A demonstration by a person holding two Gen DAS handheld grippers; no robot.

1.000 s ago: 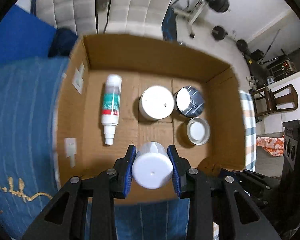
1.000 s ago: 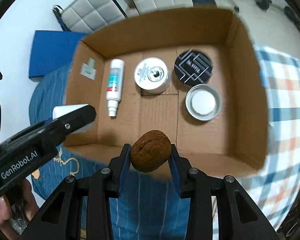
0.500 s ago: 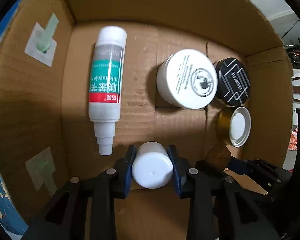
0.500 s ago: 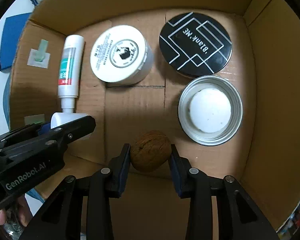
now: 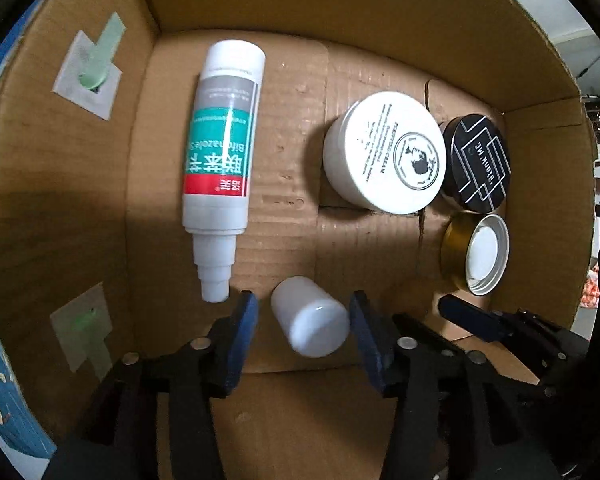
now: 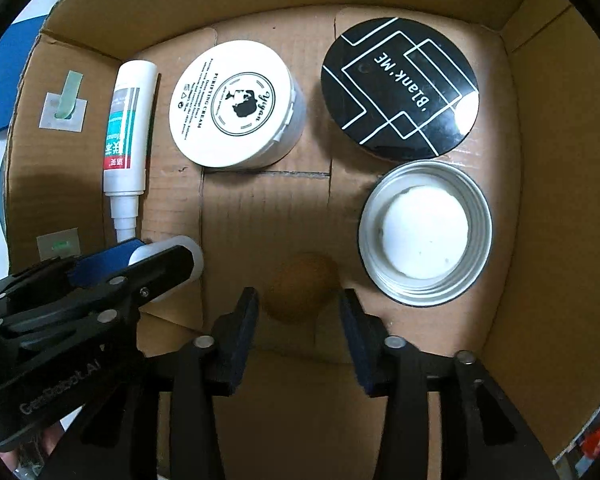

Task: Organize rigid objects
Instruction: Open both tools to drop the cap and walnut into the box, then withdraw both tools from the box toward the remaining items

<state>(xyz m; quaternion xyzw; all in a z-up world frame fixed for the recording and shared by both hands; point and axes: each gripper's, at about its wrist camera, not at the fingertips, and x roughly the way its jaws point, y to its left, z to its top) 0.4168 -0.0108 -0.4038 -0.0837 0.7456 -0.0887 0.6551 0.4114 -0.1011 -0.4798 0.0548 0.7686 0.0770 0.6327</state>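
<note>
Both grippers reach into a cardboard box. My left gripper is open; a small white bottle lies tilted on the box floor between its pads, free of them. It also shows in the right wrist view. My right gripper is open; a brown walnut, blurred, lies on the floor between its pads without touching them. The right gripper's blue pad shows in the left wrist view; the walnut is hidden there.
The box floor holds a white spray bottle lying down at the left, a white cream jar, a black round tin and an open metal lid at the right. The box walls stand close around.
Both grippers have opened. The white bottle dropped from the left one and tipped over on the floor; the walnut left the right one and lies on the floor.
</note>
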